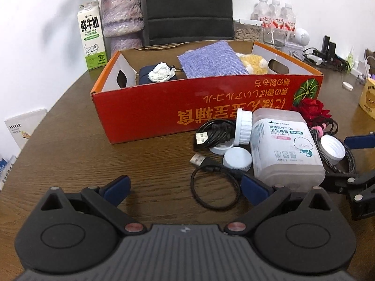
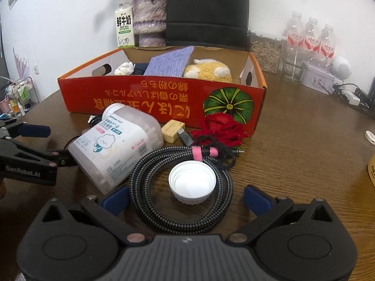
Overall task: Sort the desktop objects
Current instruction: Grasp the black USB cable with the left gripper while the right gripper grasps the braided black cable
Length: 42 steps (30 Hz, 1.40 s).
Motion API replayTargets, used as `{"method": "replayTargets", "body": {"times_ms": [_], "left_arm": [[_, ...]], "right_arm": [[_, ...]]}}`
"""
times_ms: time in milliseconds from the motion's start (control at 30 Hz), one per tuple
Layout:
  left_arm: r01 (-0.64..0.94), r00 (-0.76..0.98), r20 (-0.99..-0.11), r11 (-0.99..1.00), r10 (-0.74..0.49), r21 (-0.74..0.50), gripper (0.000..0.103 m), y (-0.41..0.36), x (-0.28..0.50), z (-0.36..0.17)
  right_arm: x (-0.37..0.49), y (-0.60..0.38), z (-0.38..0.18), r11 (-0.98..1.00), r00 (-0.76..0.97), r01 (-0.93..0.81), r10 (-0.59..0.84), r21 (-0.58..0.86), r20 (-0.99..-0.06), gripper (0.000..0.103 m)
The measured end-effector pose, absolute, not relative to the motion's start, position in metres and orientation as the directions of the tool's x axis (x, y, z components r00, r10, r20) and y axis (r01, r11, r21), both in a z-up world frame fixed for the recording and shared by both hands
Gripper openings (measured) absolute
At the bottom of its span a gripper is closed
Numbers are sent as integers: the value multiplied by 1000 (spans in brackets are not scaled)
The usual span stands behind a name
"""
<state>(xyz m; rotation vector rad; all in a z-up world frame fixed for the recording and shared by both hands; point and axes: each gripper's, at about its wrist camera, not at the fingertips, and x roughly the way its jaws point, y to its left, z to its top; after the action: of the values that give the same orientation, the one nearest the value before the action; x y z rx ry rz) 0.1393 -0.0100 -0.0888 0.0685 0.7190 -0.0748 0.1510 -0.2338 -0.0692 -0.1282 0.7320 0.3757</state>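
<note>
We have both grippers low over the near edge of the wooden table (image 1: 70, 140), with the clutter still to sort lying between us and the red cardboard box (image 1: 145, 107), which sits toward the far edge and already holds a purple cloth (image 1: 211, 58), a yellow plush toy (image 2: 208, 70) and a crumpled tissue (image 1: 160, 72).

The largest loose item is the cotton bud tub (image 2: 117, 145), lying on its side in front of the box. Our left gripper (image 1: 185, 187) has its jaws spread wide, one blue pad just beside the tub's base. We judge the smooth rounded plastic could roll or skid if we close off-centre, knocking the small caps around.

Next is the braided cable coil (image 2: 180, 199), directly ahead of our right gripper (image 2: 186, 199), whose jaws are also spread, straddling the coil. A white cap (image 2: 191, 182) sits inside the loop; lifting the coil could drag or flip it toward the near edge.

The thin black cable (image 1: 215, 187) lies loose between the left jaws and may snag a pad. The red fabric rose (image 2: 220, 126) leans at the box's front wall, tangled with cord. The smaller lids (image 1: 236, 158) could scatter easily.
</note>
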Motion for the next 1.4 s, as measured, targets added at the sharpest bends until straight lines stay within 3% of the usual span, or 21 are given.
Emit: {"method": "replayTargets", "body": {"times_ms": [100, 433, 567, 733, 833, 1400], "left_arm": [[110, 753, -654, 994, -75, 13, 95, -9, 139, -89], [155, 768, -630, 988, -115, 9, 46, -17, 129, -85], [167, 770, -626, 986, -123, 11, 36, -19, 126, -84], [163, 772, -623, 987, -125, 4, 36, -18, 124, -84], [159, 774, -621, 987, -122, 4, 36, -19, 123, -85], [147, 788, -604, 989, -123, -10, 30, -16, 114, -79]], "right_arm": [[149, -234, -71, 930, 701, -367, 288, 17, -652, 103], [151, -234, -72, 934, 709, -358, 285, 19, -645, 103], [150, -234, -72, 933, 709, -359, 286, 20, -644, 103], [149, -233, -72, 930, 707, -368, 295, 21, -643, 103], [147, -233, -70, 926, 713, -376, 306, 25, -631, 93], [132, -237, -61, 925, 738, -378, 323, 34, -593, 89]]}}
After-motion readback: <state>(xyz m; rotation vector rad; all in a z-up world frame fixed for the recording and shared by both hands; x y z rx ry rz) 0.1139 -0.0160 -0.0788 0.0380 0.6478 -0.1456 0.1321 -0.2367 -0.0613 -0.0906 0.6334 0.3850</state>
